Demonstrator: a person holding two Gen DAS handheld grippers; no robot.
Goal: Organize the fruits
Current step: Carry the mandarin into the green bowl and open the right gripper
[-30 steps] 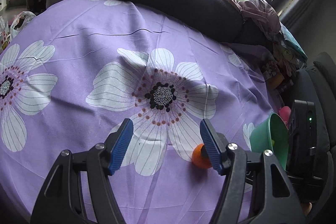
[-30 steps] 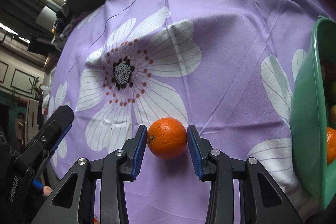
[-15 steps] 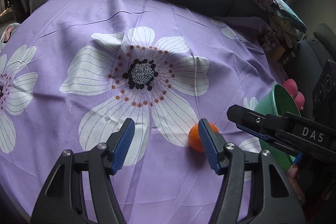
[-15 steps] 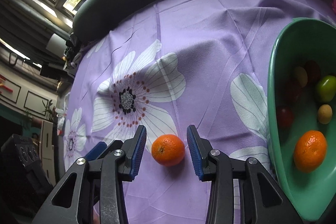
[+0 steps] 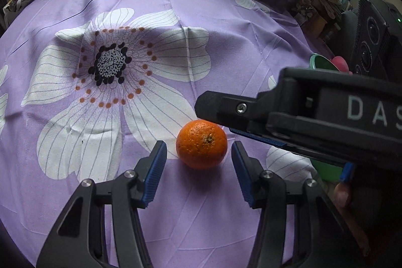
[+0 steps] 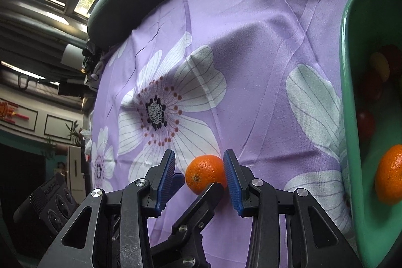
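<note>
Left wrist view: an orange (image 5: 201,144) lies on a purple cloth (image 5: 226,47) printed with white flowers, just below the middle of the frame. The left claw (image 5: 199,168) straddles it from the lower edge; its jaws have just been closing, yet both blue pads (image 5: 155,171) stand clear of the peel, so the claw remains released. The right claw's black body (image 5: 314,114) reaches in from the right edge, its tip just above the orange.

Right wrist view: the same orange (image 6: 204,173) appears at lower centre between the fingers of the right claw (image 6: 199,178). The right-hand pad (image 6: 232,182) lies against or just beside the fruit, the left-hand pad (image 6: 167,180) apart from it; whether this claw presses on the orange cannot be told. A finger of the left claw (image 6: 201,205) crosses in front of the fruit's lower side. At the right edge a green bowl (image 6: 349,92) holds a second orange (image 6: 389,175) and several smaller dark and yellow fruits (image 6: 379,67).
</note>
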